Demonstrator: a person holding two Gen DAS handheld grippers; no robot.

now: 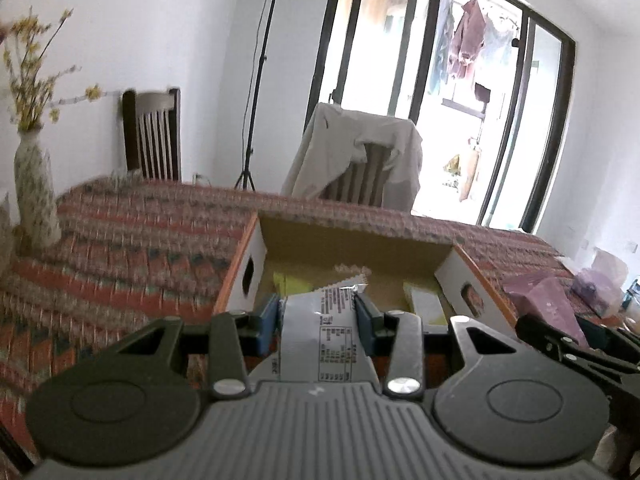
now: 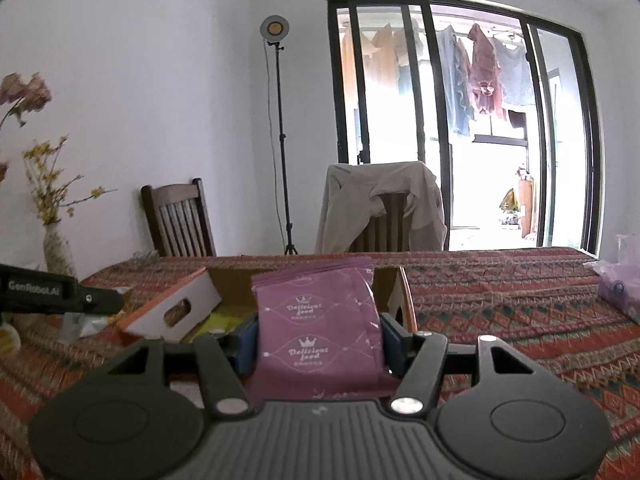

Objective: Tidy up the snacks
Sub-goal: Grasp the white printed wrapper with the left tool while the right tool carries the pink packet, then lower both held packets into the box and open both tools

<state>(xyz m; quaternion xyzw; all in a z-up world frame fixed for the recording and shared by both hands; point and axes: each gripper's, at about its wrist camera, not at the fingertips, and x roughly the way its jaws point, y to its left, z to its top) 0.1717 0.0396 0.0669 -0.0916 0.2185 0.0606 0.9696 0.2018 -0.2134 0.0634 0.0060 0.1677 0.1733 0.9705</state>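
behind both clenched fingers, the silver packet and purple pouch hide the box contents.

Grippers: two. Left gripper, one silver snack packet between its blue pads. Right gripper, one purple snack packet clamped between its pads.

Cardboard boxes: one, open at the top, with two side flaps that each have one cut-out handle hole. Yellow items inside; count unclear.

Tables: one, under a single patterned cloth.

Vases: one, holding yellow sprigs.

Chairs: two, one bare wooden chair and one draped chair under a pale garment.

Light stands: one.

Clear plastic bags at the right table edge: one.
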